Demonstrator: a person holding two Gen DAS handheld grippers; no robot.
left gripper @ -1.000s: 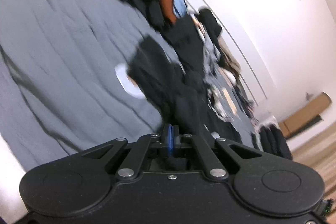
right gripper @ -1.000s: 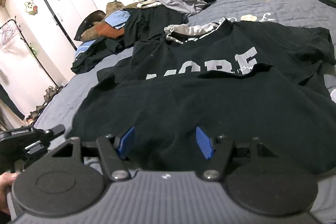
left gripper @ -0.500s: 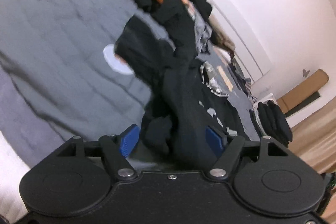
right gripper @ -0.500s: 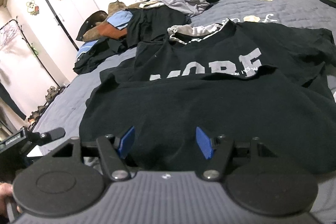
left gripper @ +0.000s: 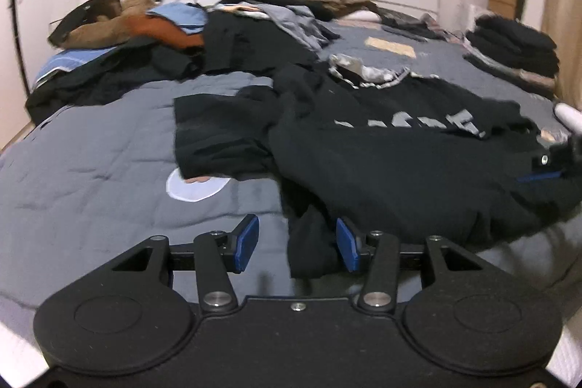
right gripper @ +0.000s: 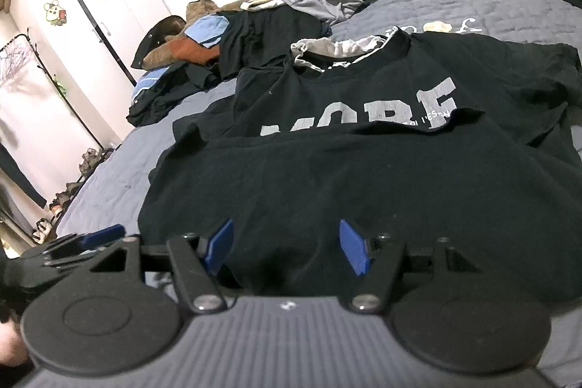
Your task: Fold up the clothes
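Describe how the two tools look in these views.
The left tool has a matte black body with two round raised discs, black linkage arms with silver pivot screws, and blue pads on its fingers. The right tool has the same black linkages, discs and blue pads, but a grey ribbed centre panel.

Left gripper point(left gripper: 296, 244): matte black body, two round raised discs on top, angular linkage arms fixed with silver screws, one small screw at centre; blue pads point(left gripper: 247, 242) on the jaws

Right gripper point(right gripper: 287, 248): same black discs and linkages, silver pivot screws, but a ribbed grey centre panel with one small screw; blue pads point(right gripper: 353, 248) likewise
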